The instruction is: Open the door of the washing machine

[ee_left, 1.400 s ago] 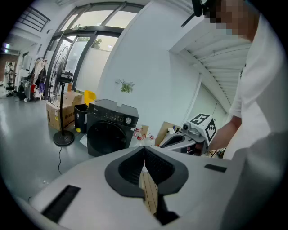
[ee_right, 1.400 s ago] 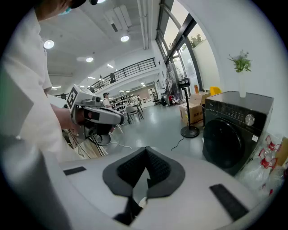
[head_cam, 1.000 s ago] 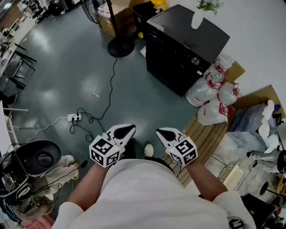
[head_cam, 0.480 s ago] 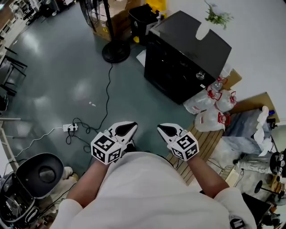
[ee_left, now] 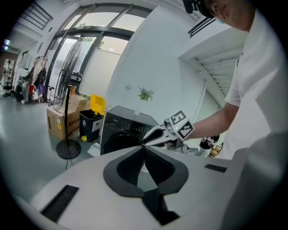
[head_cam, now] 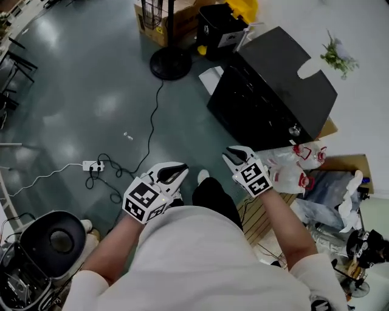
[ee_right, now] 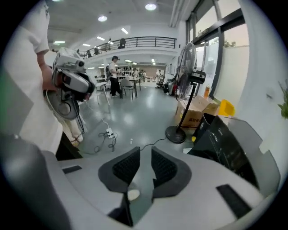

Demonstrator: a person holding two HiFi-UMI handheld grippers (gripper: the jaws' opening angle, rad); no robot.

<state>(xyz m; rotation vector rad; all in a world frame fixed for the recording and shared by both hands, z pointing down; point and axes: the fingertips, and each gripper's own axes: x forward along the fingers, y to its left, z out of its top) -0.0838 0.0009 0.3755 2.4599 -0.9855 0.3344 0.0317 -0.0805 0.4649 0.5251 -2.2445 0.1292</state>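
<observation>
The black washing machine (head_cam: 273,91) stands at the upper right of the head view, its front toward the floor space and its door closed. It also shows in the left gripper view (ee_left: 121,130) and, at the right edge, in the right gripper view (ee_right: 220,143). My right gripper (head_cam: 237,157) hangs in the air just short of the machine's front corner. Its jaws (ee_right: 145,155) are opening and nothing is between them. My left gripper (head_cam: 170,173) stays back over the floor, shut and empty (ee_left: 144,148).
A pedestal fan (head_cam: 170,61), a cardboard box (head_cam: 155,18) and a black bin (head_cam: 222,27) stand left of the machine. White plastic bags (head_cam: 292,167) and a wooden pallet (head_cam: 258,215) lie to its right. A power strip with cables (head_cam: 91,165) crosses the floor.
The person has stepped closer to the washing machine. My right gripper has reached forward toward its front and turned. The left gripper has followed only a little.
</observation>
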